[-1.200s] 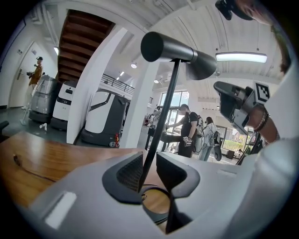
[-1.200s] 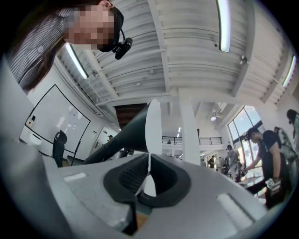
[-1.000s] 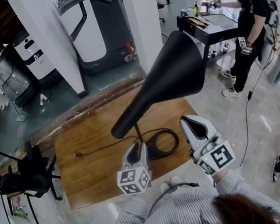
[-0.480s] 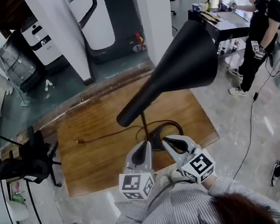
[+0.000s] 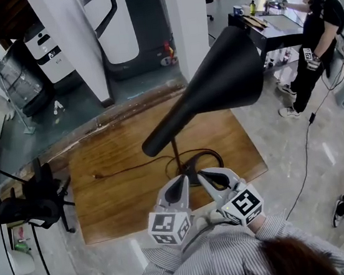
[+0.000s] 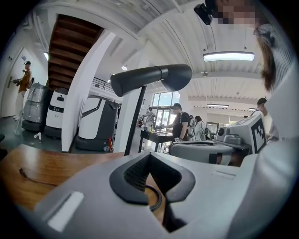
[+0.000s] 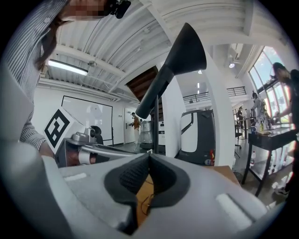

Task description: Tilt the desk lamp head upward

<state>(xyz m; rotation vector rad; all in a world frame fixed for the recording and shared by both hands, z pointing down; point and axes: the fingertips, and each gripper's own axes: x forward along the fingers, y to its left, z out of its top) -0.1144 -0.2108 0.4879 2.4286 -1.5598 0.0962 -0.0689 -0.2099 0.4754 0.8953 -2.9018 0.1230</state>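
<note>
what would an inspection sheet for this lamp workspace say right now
surface: wooden table, holds only the lamp and its cord
job's things: black desk lamp, cone head on a thin stem, ring base near the front edge
clutter: nothing seen
tools: left tool and right tool both shut, empty, tips beside the lamp base
cables: thin cord across the table; another cable on the floor at right
surroundings: white pillars, office chair, a person at a desk

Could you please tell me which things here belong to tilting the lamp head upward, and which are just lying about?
Job in hand:
lamp head
lamp base
left gripper
right gripper

Just lying about:
table
cord
chair
pillar
person
</note>
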